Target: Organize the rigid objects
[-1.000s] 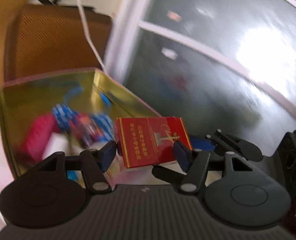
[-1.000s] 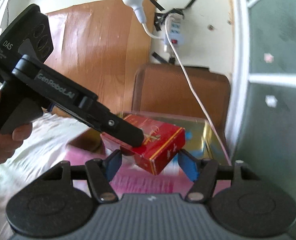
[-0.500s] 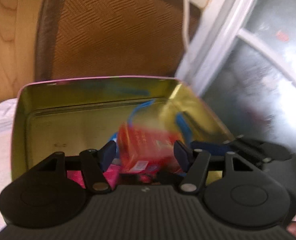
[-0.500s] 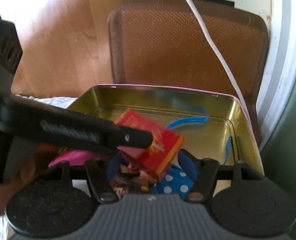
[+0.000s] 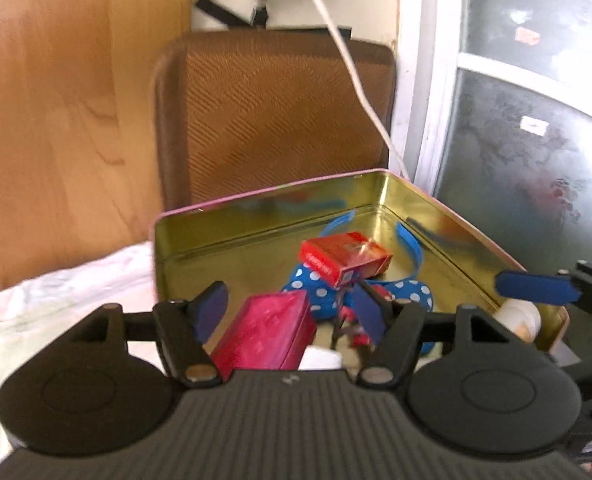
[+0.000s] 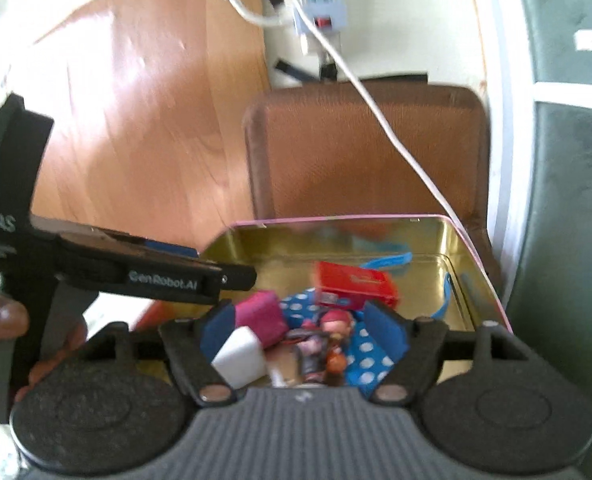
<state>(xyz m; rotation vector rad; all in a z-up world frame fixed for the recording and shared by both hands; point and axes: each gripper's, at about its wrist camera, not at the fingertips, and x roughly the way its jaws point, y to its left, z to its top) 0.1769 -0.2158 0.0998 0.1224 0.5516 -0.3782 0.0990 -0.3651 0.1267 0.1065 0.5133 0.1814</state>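
left gripper (image 5: 290,311), left wrist view: jaws have just been opening and now stand wide, nothing pressed between the pads. red box (image 5: 344,258), which sat between these fingers a second ago, now lies free in the gold tin (image 5: 256,222), centre of frame, resting on the blue polka-dot item (image 5: 409,294). a magenta box (image 5: 270,330) shows low between the fingers but is not touched. one blue pad of the right gripper (image 5: 535,287) enters at the right edge over the tin's rim.

right wrist view: right gripper (image 6: 303,330) jaws have also just been opening; wide, empty. red box (image 6: 353,284) sits apart from both pads, mid-frame inside the tin (image 6: 335,222). left gripper (image 6: 232,276) reaches in from the left, a hand (image 6: 0,328) on its grip.

judgement: release of the red box is done; one more rigid object stowed.
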